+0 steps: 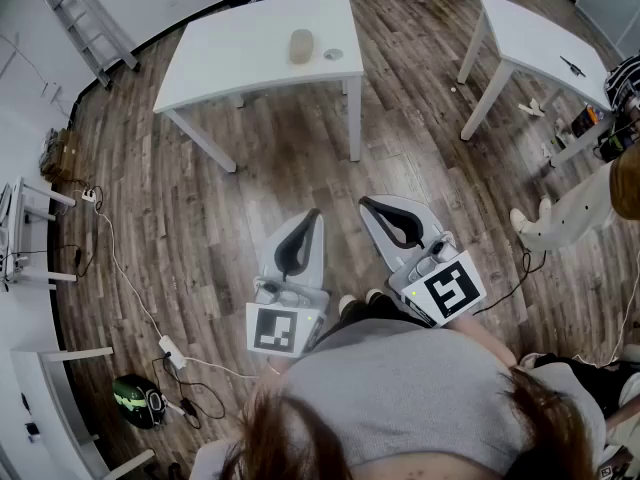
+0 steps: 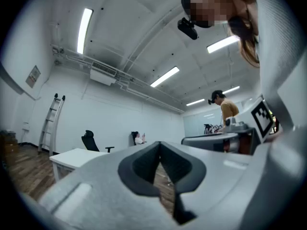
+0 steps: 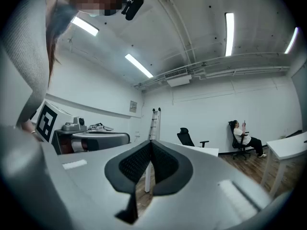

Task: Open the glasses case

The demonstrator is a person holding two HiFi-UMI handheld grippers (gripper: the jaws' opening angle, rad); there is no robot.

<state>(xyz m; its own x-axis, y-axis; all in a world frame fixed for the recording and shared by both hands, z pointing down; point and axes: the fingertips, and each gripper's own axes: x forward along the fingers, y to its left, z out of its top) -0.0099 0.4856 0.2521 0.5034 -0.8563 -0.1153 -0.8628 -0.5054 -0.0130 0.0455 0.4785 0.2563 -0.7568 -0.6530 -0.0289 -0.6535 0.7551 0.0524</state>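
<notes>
Glasses case (image 1: 301, 46) lies on white table (image 1: 240, 58), beside a small round object (image 1: 333, 55), well apart from both grippers. Left gripper (image 1: 314, 215) has its jaws pressed together with nothing between them. Right gripper (image 1: 366, 204) is the same. Both are held close to the person's torso over wood floor (image 1: 290, 168), pointing toward the table.

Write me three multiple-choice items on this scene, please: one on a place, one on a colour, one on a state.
1. Where is the glasses case? A on the floor; B on the white table; C in a gripper.
2. What colour is it? A beige; B red; C black.
3. How are the left gripper and right gripper? A wide open; B gripping the case; C shut, empty.
Answers: 1 B, it lies on the tabletop; 2 A, pale beige against white; 3 C, each pair of jaws meets with nothing between.
</notes>
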